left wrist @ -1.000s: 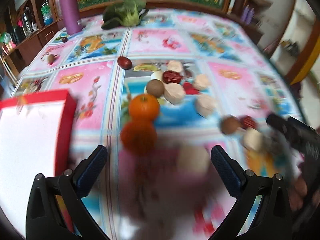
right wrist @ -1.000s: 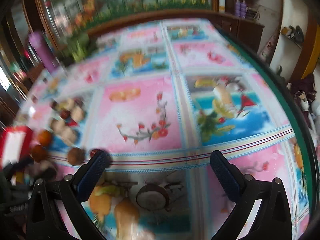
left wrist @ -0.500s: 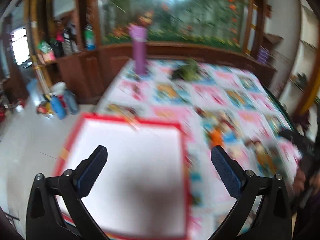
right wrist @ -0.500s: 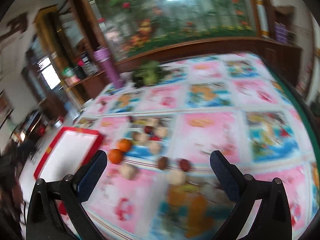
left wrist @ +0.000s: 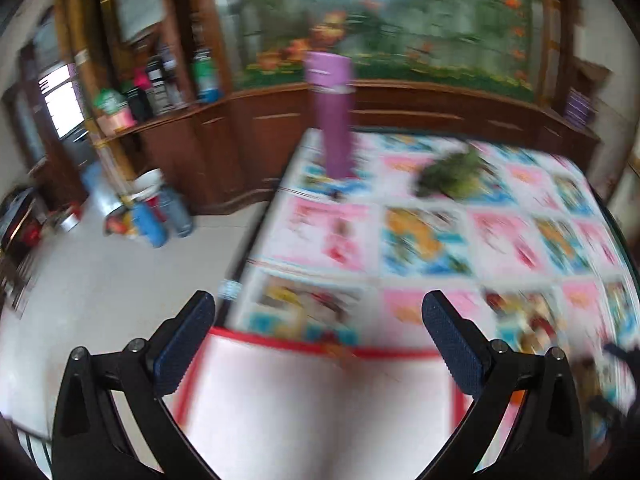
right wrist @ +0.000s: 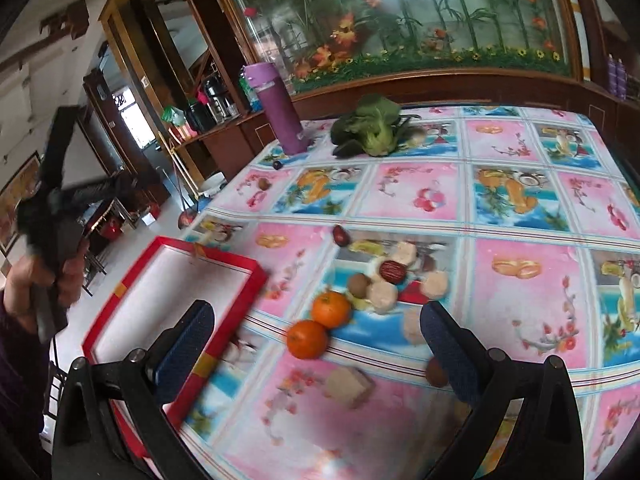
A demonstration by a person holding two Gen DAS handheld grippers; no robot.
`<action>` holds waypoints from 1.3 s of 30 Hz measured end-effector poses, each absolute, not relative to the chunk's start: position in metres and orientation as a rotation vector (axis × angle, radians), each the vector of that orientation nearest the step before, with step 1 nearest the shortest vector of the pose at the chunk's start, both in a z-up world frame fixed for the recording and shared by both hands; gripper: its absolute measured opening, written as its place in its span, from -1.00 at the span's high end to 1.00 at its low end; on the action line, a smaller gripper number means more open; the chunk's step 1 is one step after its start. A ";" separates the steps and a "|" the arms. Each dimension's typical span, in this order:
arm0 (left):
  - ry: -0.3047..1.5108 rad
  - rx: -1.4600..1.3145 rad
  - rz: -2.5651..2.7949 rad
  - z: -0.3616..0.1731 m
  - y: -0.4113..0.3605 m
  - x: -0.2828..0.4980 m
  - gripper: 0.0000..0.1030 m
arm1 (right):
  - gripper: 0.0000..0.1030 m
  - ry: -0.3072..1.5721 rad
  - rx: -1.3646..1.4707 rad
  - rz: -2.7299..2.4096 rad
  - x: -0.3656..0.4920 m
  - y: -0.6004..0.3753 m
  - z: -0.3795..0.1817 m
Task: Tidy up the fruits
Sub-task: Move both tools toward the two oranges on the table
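Wooden cabinets and a long glass panel painted with flowers close off the room behind my worktop [right wrist: 520, 276], which is covered by a cloth printed in pink and blue fruit squares.

Landmark: the red-rimmed tray [right wrist: 224, 258], white inside, lying at the worktop's near left corner.

Left hand-held gripper [left wrist: 316, 338]: released, jaws spread wide, nothing between them. It hangs above the tray, whose far red rim crosses between the fingers in the left wrist view. That view is heavily blurred.

Right hand-held gripper [right wrist: 316, 346]: released, jaws spread wide, nothing held. It hovers above the worktop just right of the tray. A person's hand [right wrist: 48, 276] grips the left tool's handle beyond the tray's left side.

Fruit positions, relative to the tray:
- Two oranges lie just right of it, touching each other: the near orange [right wrist: 307, 339] and the far orange [right wrist: 331, 309].
- A brown round fruit [right wrist: 358, 285] and a red date [right wrist: 393, 271] lie further right, among several pale round cakes [right wrist: 383, 297].
- A dark red fruit [right wrist: 340, 235] lies apart, beyond that cluster.
- A tan block [right wrist: 349, 387] lies nearer me than the oranges.
- The tray holds no fruit.

Beyond the tray, at the worktop's far edge, a purple bottle [right wrist: 276, 110] stands upright; a leafy green vegetable [right wrist: 372, 128] lies to its right.
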State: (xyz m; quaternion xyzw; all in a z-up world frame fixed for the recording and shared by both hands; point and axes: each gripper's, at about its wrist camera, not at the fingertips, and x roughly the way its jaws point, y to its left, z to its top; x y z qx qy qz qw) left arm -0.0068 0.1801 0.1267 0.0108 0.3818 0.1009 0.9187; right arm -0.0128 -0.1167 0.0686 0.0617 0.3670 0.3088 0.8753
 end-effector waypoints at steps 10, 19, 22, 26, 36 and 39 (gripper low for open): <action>0.889 0.111 -0.058 0.075 0.043 -0.025 -1.00 | -0.99 0.713 0.314 0.549 0.003 -0.188 0.062; 0.960 0.064 -0.079 0.042 0.024 -0.014 -0.82 | -0.99 0.731 0.343 0.552 0.005 -0.191 0.060; 0.998 0.064 -0.093 0.031 0.023 -0.007 -0.42 | -0.99 0.728 0.352 0.552 0.004 -0.191 0.060; 1.013 0.008 -0.140 0.024 0.027 -0.004 -0.33 | -0.98 0.729 0.366 0.565 0.005 -0.190 0.058; 1.027 -0.032 -0.269 0.020 0.020 -0.010 0.31 | -0.61 0.788 0.395 0.683 0.013 -0.161 0.054; 1.025 -0.066 -0.263 0.020 0.028 -0.010 0.31 | -0.54 0.818 0.399 0.696 0.019 -0.148 0.050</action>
